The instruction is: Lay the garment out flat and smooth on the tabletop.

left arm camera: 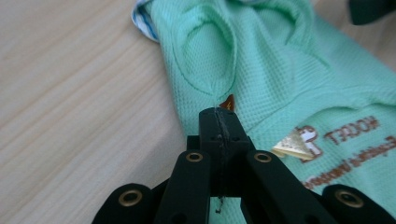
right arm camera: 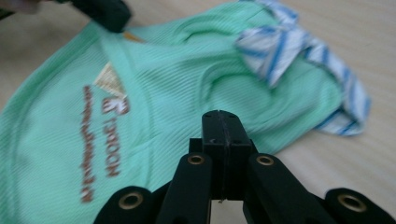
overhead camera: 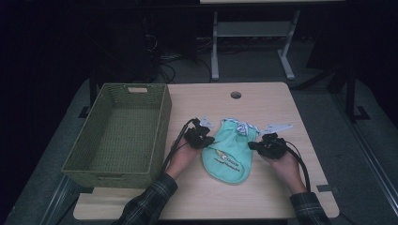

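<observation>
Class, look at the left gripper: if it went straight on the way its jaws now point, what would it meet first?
Most likely the green garment. The left gripper, jaws shut, points at a fold right ahead of its tips; whether it already touches the cloth is unclear.

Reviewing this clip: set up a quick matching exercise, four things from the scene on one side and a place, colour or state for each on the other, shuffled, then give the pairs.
Things:
1. basket
2. garment
3. left gripper
4. hole in the table

Descriptions:
A. mint green with brown lettering, lying flat between the two grippers
B. near the far edge of the wooden top
C. olive green and woven, at the left side of the table
D. jaws shut, tip at the garment's edge

Pairs: 1-C, 2-A, 3-D, 4-B
</observation>
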